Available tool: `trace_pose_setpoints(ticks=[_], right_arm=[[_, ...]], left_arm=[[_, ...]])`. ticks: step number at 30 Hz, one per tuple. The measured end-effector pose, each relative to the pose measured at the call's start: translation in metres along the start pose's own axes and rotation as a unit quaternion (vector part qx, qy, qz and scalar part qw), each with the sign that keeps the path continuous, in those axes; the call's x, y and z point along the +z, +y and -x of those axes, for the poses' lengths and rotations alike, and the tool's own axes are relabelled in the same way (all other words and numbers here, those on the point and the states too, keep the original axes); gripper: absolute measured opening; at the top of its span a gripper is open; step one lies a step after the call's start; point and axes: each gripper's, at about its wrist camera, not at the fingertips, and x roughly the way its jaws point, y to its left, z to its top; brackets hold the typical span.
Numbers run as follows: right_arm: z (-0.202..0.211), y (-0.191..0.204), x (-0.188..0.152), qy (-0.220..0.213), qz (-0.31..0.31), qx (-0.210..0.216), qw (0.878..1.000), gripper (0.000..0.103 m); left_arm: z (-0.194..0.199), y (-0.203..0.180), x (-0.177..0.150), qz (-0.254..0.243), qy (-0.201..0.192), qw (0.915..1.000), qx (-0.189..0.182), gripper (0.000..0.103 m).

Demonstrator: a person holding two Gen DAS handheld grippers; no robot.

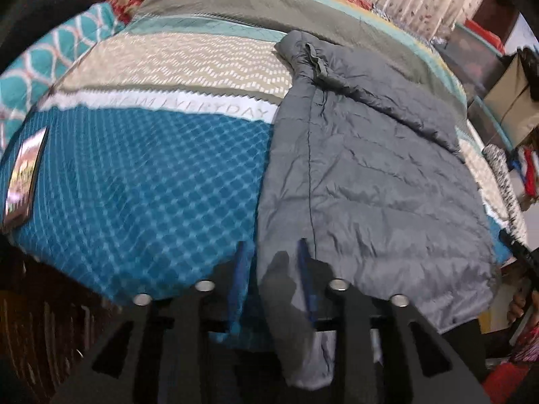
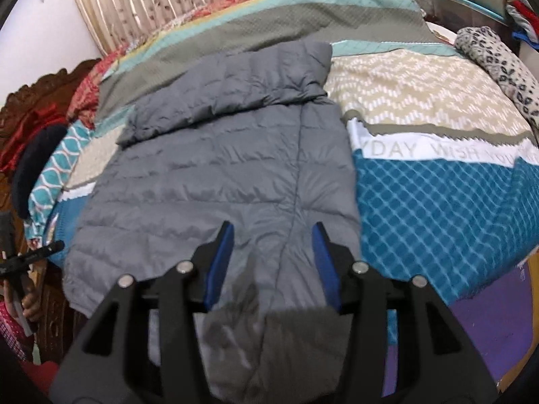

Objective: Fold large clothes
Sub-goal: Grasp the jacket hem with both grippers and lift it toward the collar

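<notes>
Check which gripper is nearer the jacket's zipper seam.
Right. The right gripper straddles the zipper seam over the grey jacket; the left gripper sits at the jacket's side edge, seam just beside one finger.

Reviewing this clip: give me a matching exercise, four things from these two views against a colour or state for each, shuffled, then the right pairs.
Things:
1. puffer jacket
2. bedspread
3. spotted cloth
4. right gripper

Colour or state:
A. open, nothing pinched
B. grey, lying flat with one sleeve folded across
C. teal diamonds, beige zigzag band
D. black and white, bunched at the bed's far edge

Pairs: 1-B, 2-C, 3-D, 4-A
</notes>
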Motion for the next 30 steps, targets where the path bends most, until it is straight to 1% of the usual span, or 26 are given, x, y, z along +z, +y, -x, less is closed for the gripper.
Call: trace_pose_setpoints(ticks=[4,5,7,10,12,13,18,19,23,25,30], right_arm=[[0.01,-0.005,-0.018,0.01,-0.018,0.014,1.0,0.049],[0.011,-0.005,-0.022,0.014,-0.02,0.015,1.0,0.049],[0.009,-0.004,-0.03,0.021,-0.015,0.015,1.0,0.049],[0.009,-0.003,-0.037,0.027,-0.014,0.014,0.999,0.049],[0.008,-0.004,-0.04,0.03,-0.017,0.015,0.999,0.049],[0.008,-0.004,-0.042,0.032,-0.017,0.015,0.999,0.049],[0.007,-0.002,-0.046,0.038,-0.008,0.012,0.999,0.049],[0.008,-0.002,-0.047,0.038,-0.007,0.011,0.999,0.051],[0.016,-0.013,-0.05,0.031,-0.019,0.012,0.999,0.065],[0.023,-0.026,-0.054,0.027,-0.042,0.018,0.999,0.069],[0.031,-0.061,-0.068,0.039,-0.112,0.055,0.991,0.07]], left_arm=[[0.002,0.013,-0.019,0.027,0.012,0.9994,-0.017,0.064],[0.001,0.013,-0.023,0.031,0.015,0.9992,-0.018,0.065],[-0.002,0.015,-0.03,0.043,0.023,0.9983,-0.032,0.065],[-0.004,0.016,-0.037,0.064,0.031,0.9955,-0.062,0.068],[-0.007,0.015,-0.04,0.077,0.035,0.9929,-0.083,0.073],[-0.008,0.014,-0.041,0.08,0.038,0.9921,-0.089,0.074],[-0.016,-0.001,-0.047,0.055,0.049,0.9938,-0.082,0.074],[-0.018,-0.003,-0.048,0.051,0.052,0.9941,-0.08,0.074],[-0.031,-0.009,-0.053,0.042,0.07,0.9937,-0.077,0.074],[-0.034,-0.011,-0.056,0.04,0.075,0.9931,-0.08,0.074],[-0.035,-0.018,-0.06,0.031,0.08,0.9922,-0.091,0.074]])
